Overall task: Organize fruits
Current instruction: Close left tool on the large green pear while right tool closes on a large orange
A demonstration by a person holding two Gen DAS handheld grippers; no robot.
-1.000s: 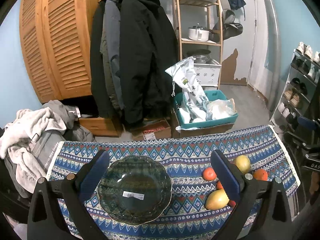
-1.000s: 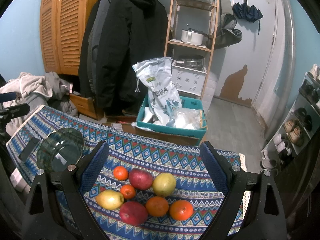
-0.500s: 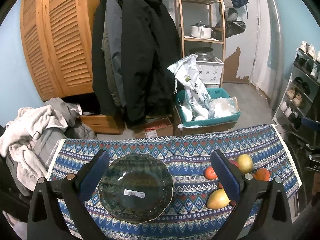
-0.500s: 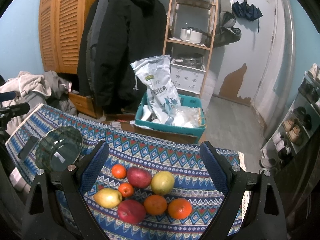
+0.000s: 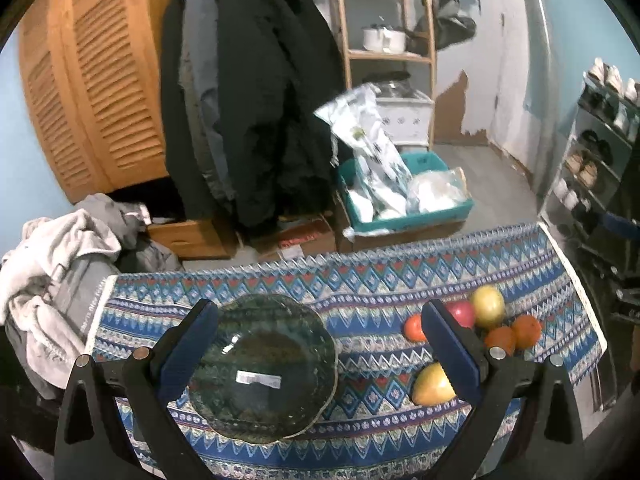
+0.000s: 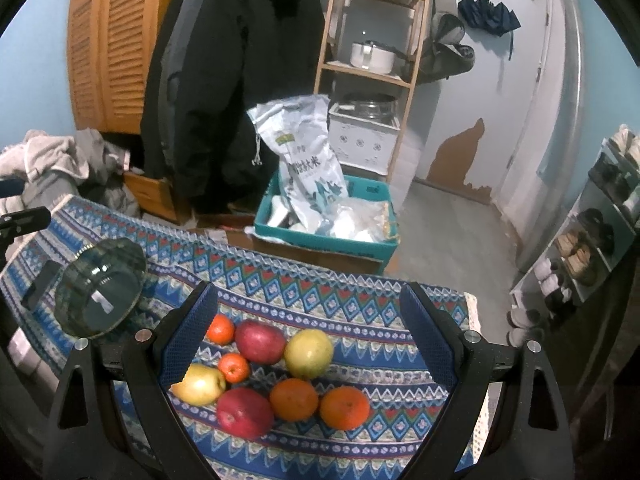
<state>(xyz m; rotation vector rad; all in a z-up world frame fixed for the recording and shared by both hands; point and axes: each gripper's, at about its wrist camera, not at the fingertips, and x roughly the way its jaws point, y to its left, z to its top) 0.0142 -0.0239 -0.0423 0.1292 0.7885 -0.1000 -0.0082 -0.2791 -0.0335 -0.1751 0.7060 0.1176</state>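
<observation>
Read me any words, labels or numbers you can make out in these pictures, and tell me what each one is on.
Rice sack in the teal crate: large dark Chinese characters, the last reading "米"; the rest are too blurred to read.
Green patch near the sack's top: too small to read.
White sticker in the glass bowl: print too small to read.
Grey garment beside the table: lettering along its edge, blurred.
Nothing else is legible.
</observation>
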